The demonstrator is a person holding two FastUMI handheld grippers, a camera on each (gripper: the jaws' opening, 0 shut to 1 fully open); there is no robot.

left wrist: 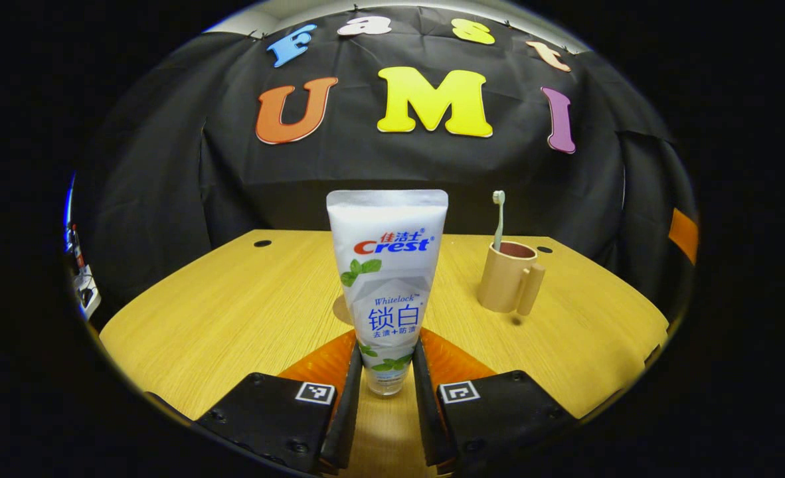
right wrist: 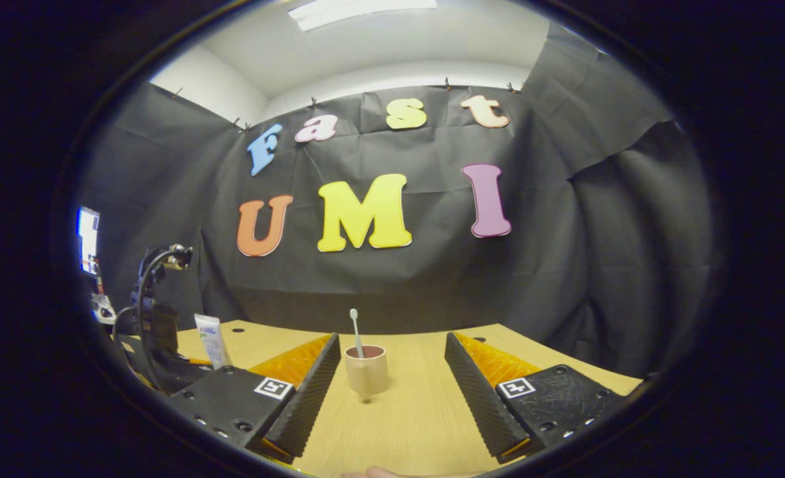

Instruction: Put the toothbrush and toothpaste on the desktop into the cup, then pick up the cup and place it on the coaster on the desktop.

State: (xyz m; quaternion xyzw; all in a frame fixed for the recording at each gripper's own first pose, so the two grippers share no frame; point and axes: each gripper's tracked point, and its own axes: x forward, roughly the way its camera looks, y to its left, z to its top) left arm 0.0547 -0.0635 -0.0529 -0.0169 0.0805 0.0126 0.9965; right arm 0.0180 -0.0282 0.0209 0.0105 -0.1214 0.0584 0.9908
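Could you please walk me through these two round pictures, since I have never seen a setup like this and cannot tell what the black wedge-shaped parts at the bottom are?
Those parts are the two fingers of a handheld gripper. A person holds one gripper in each hand, and a fisheye camera on each looks forward along its fingers.

In the left gripper view, the left gripper is shut on a toothpaste tube, held upright with its cap down, above a wooden desktop. Further back on the right stands a tan cup with a handle, and a toothbrush already stands in it, head up. A round coaster peeks out behind the tube.

In the right gripper view, the right gripper is open and holds nothing; the same cup shows between its fingers, further off. At the left you can see the other gripper with the tube.
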